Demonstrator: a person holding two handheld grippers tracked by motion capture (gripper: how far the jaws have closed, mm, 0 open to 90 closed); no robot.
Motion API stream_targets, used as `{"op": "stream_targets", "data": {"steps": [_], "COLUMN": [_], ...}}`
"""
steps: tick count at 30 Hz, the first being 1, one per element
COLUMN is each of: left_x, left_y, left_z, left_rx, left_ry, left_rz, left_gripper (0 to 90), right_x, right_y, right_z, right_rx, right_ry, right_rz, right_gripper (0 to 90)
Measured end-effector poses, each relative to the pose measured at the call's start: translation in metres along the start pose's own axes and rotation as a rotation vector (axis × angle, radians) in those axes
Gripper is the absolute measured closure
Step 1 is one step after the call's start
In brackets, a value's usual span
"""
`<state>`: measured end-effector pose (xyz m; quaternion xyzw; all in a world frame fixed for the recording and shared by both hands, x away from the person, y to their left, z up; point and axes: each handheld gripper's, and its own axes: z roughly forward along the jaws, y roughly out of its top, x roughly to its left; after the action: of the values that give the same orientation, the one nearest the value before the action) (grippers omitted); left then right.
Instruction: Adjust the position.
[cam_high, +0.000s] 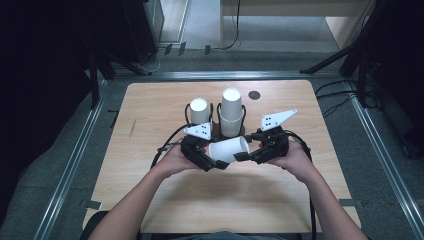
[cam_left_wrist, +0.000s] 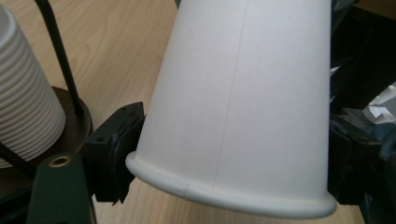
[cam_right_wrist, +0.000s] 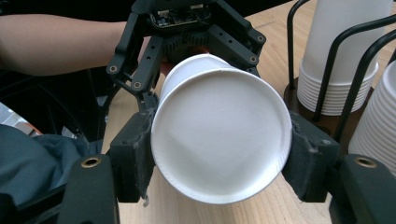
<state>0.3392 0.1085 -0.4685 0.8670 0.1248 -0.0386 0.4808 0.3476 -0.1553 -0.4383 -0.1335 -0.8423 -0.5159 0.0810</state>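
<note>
High view: I hold a white paper cup (cam_high: 229, 149) on its side above the wooden table (cam_high: 150, 150), between my left gripper (cam_high: 214, 162) and my right gripper (cam_high: 242, 155), just in front of the cup holder (cam_high: 220, 131) with its two stacks. Left gripper view: my pads (cam_left_wrist: 114, 149) sit against the cup (cam_left_wrist: 243, 107) near its rolled rim, so I am grasping it. Right gripper view: my jaws clamp the cup's (cam_right_wrist: 219, 135) closed bottom end on both sides.
</note>
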Motion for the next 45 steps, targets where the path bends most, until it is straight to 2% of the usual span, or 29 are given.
{"op": "stream_targets", "data": {"steps": [3, 8, 10, 11, 12, 13, 17, 22, 27, 31, 33, 34, 36, 37, 40, 45], "left_x": [0.000, 0.000, 0.001, 0.002, 0.002, 0.003, 0.003, 0.006, 0.008, 0.013, 0.014, 0.014, 0.013, 0.013, 0.011, 0.006], "left_y": [0.000, 0.001, 0.000, 0.000, 0.000, 0.000, 0.000, 0.000, 0.003, 0.005, 0.006, 0.006, 0.006, 0.006, 0.009, 0.013], "left_z": [0.000, 0.002, 0.002, 0.001, 0.001, -0.001, -0.007, -0.012, -0.013, -0.013, -0.011, -0.011, -0.008, -0.008, -0.002, 0.001], "left_rx": [0.004, 0.053, 0.070, 0.078, 0.078, 0.082, 0.095, 0.122, 0.158, 0.191, 0.221, 0.221, 0.266, 0.266, 0.317, 0.357], "left_ry": [0.001, 0.013, 0.016, 0.021, 0.021, 0.023, 0.039, 0.052, 0.073, 0.067, 0.068, 0.068, 0.073, 0.073, 0.078, 0.075], "left_rz": [0.008, 0.010, 0.001, -0.006, -0.006, -0.007, -0.011, -0.026, -0.023, -0.024, -0.020, -0.020, -0.002, -0.002, 0.021, 0.040], "left_gripper": [21.5, 24.5, 24.7, 24.6, 24.6, 24.6, 24.6, 24.6, 24.5, 24.6, 24.5, 24.5, 24.6, 24.6, 24.5, 24.5], "right_x": [0.000, -0.002, -0.001, -0.001, -0.001, -0.001, -0.001, -0.001, -0.001, -0.001, -0.001, -0.001, -0.001, -0.001, -0.001, 0.000], "right_y": [0.000, -0.003, -0.004, -0.004, -0.004, -0.004, -0.006, -0.011, -0.014, -0.015, -0.016, -0.016, -0.016, -0.016, -0.016, -0.016], "right_z": [0.000, 0.002, 0.004, 0.006, 0.006, 0.006, 0.006, 0.011, 0.013, 0.013, 0.012, 0.012, 0.013, 0.013, 0.014, 0.016], "right_rx": [0.000, 0.023, 0.046, 0.059, 0.059, 0.069, 0.094, 0.167, 0.196, 0.211, 0.216, 0.216, 0.220, 0.220, 0.226, 0.231], "right_ry": [-0.001, -0.003, -0.010, -0.033, -0.033, -0.056, -0.069, -0.109, -0.122, -0.143, -0.150, -0.150, -0.151, -0.151, -0.152, -0.148], "right_rz": [-0.003, 0.002, 0.009, 0.005, 0.005, -0.006, 0.000, -0.037, -0.054, -0.066, -0.087, -0.087, -0.090, -0.090, -0.099, -0.110], "right_gripper": [34.5, 34.2, 28.8, 21.9, 21.9, 20.8, 20.7, 20.7, 20.8, 20.8, 20.9, 20.9, 20.9, 20.9, 21.0, 21.0]}}
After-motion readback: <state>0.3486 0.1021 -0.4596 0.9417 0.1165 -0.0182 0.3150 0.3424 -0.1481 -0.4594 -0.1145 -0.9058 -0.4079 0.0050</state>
